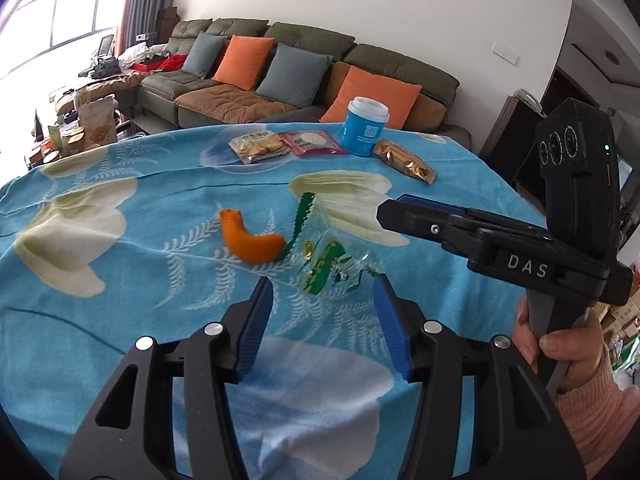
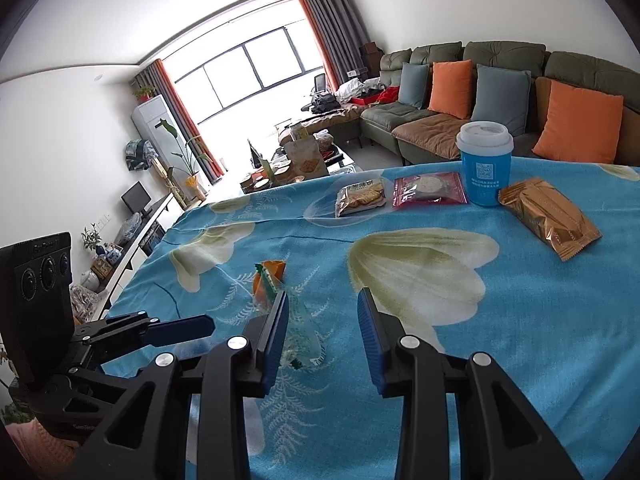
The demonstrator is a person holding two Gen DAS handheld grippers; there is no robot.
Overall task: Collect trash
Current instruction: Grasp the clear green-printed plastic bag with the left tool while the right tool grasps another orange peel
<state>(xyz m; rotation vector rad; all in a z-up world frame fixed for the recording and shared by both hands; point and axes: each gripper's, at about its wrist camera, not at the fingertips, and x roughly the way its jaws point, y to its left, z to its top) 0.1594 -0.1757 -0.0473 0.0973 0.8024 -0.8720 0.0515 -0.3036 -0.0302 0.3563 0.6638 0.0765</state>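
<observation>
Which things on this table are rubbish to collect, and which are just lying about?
Rubbish for the job:
- orange peel
- empty clear wrapper with green print

Lying about, apparently unopened or not clearly waste:
- blue lidded paper cup
- gold snack packet
- red-edged snack packet
- clear biscuit packet

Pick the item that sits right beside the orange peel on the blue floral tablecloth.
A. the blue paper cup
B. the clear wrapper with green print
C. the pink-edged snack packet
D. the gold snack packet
B: the clear wrapper with green print lies against the orange peel near the table's middle, while the cup and snack packets sit along the far edge.
</observation>
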